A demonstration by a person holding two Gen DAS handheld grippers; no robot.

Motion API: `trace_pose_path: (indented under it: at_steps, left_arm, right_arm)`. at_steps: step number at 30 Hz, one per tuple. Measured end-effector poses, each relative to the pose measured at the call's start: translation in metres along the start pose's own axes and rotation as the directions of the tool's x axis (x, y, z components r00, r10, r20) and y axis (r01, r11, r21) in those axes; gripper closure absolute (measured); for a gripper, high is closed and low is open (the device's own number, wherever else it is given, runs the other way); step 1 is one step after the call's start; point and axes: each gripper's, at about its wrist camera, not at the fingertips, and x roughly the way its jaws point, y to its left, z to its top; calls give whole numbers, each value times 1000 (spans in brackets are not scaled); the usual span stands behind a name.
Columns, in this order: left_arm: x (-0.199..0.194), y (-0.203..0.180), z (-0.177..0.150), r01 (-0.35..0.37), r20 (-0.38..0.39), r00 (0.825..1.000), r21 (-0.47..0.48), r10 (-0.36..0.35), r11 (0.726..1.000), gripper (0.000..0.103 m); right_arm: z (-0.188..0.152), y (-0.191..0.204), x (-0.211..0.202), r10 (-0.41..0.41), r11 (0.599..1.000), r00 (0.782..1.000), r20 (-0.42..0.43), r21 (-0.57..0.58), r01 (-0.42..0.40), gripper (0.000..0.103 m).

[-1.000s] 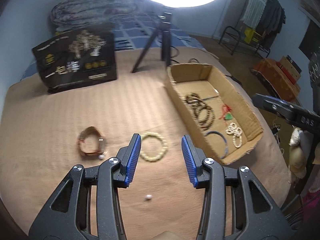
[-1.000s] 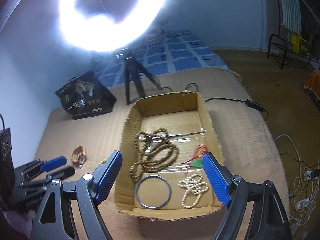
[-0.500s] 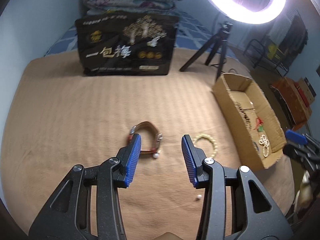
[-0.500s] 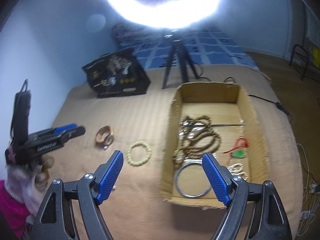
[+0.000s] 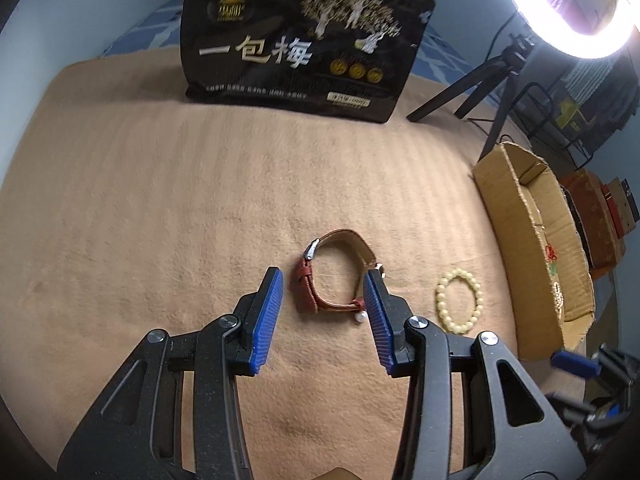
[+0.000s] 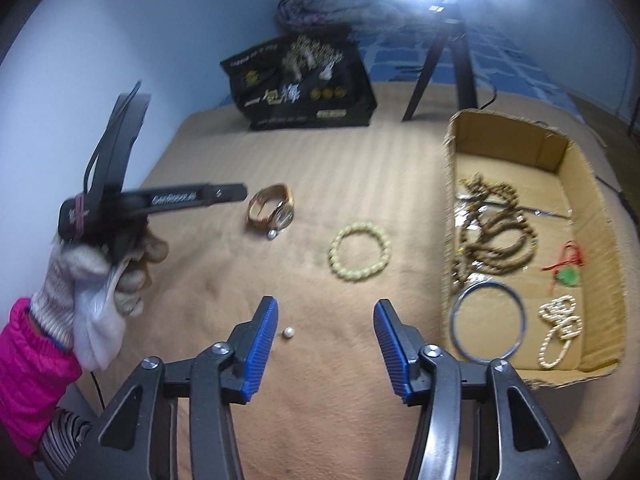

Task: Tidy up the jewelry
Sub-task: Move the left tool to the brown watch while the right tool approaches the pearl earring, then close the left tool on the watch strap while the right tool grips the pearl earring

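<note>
A brown leather watch (image 5: 308, 284) lies on the tan blanket, just beyond the tips of my left gripper (image 5: 323, 280), which hovers open over it; its pads touch nothing. A small pearl (image 5: 361, 317) sits by the strap. To the right lies a yellow bead bracelet (image 5: 460, 302), beside the cardboard box (image 5: 516, 216). My right gripper (image 6: 326, 308) hangs over the blanket short of the yellow bracelet (image 6: 359, 256), its jaws closing with nothing between them. A loose pearl (image 6: 288, 333) rests by its left finger. The watch (image 6: 272, 206) and left gripper (image 6: 236, 192) show further left.
The box (image 6: 452, 152) holds wooden bead strands (image 6: 496, 236), a metal bangle (image 6: 486, 322), a white pearl strand (image 6: 560, 328) and a red-corded green pendant (image 6: 568, 272). A black printed bag (image 5: 300, 36) and a ring-light tripod (image 5: 500, 80) stand at the back. A gloved hand (image 6: 100, 280) holds the left gripper.
The left gripper has swung left from the yellow bracelet to the watch and come lower. The right gripper has moved left off the box toward the bracelet, and its jaws have narrowed.
</note>
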Motion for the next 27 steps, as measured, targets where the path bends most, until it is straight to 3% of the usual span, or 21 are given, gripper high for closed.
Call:
trace_pose_path:
  at_steps: [10, 27]
  left_arm:
    - [23, 9, 5, -1, -36, 999, -20, 1, 1000, 66]
    - [45, 8, 4, -19, -70, 997, 3, 19, 1000, 81]
  right_arm:
    - [-17, 20, 37, 15, 995, 995, -96, -94, -24, 67]
    - [-21, 35, 67, 7, 987, 989, -149, -159, -30, 74]
